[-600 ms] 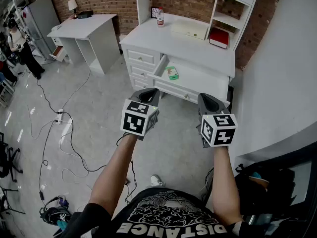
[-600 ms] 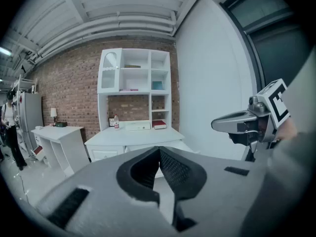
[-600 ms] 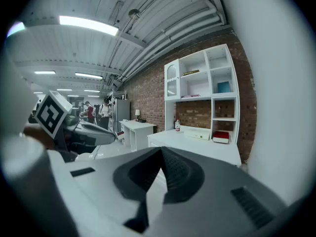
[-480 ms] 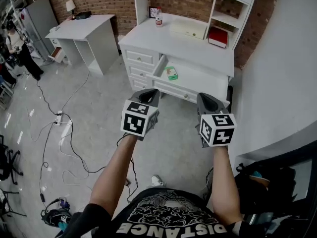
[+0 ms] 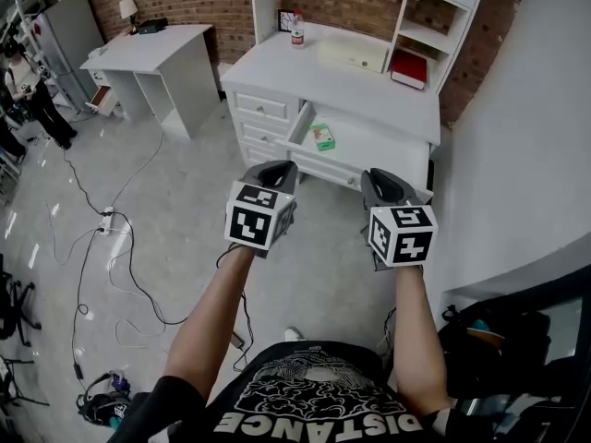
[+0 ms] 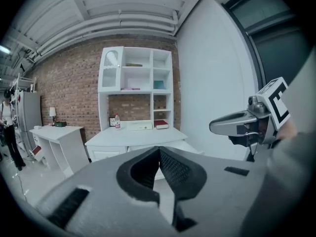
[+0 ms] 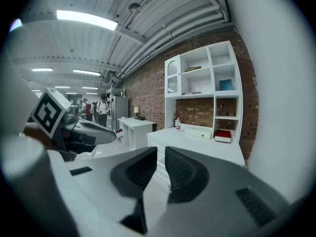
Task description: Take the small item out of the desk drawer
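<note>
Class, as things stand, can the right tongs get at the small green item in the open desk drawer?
Probably yes: the drawer stands open, the green item lies uncovered, nothing blocks the right tongs. They hang short of it, so must come closer and open.

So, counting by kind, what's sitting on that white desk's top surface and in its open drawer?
Bottle: 1
Small dark frame: 1
Flat pale box: 1
Red book: 1
Green packet, in the open drawer: 1
Total: 5
</note>
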A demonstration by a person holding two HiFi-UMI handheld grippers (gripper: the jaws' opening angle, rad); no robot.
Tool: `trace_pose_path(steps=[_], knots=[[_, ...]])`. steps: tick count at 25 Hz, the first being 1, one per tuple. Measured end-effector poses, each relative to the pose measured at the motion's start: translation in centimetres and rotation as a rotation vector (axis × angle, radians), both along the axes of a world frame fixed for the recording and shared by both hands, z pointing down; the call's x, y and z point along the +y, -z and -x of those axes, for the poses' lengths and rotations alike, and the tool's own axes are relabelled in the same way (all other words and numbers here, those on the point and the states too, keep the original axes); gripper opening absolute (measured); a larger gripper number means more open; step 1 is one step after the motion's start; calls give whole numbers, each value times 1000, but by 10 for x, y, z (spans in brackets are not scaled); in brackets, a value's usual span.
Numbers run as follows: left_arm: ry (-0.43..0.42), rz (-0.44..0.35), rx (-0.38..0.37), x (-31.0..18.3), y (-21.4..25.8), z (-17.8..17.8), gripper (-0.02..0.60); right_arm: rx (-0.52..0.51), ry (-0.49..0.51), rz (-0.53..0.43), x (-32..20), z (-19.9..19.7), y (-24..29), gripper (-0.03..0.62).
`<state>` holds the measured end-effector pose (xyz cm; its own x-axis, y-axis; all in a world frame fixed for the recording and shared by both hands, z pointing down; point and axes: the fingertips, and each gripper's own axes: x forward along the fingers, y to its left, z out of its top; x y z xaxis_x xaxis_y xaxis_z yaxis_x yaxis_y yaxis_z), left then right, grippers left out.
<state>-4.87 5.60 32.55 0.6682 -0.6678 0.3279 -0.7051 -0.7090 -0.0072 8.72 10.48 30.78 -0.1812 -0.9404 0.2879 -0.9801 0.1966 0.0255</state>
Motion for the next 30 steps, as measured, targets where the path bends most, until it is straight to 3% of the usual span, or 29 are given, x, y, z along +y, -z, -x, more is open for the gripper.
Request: trace_pose_path(steps=[17, 30], knots=[[0, -5, -29, -28, -13, 12, 9, 7, 45, 19, -32, 18, -17, 176], [18, -8, -55, -87, -25, -11, 9, -6, 74, 41, -91, -2, -39, 242]])
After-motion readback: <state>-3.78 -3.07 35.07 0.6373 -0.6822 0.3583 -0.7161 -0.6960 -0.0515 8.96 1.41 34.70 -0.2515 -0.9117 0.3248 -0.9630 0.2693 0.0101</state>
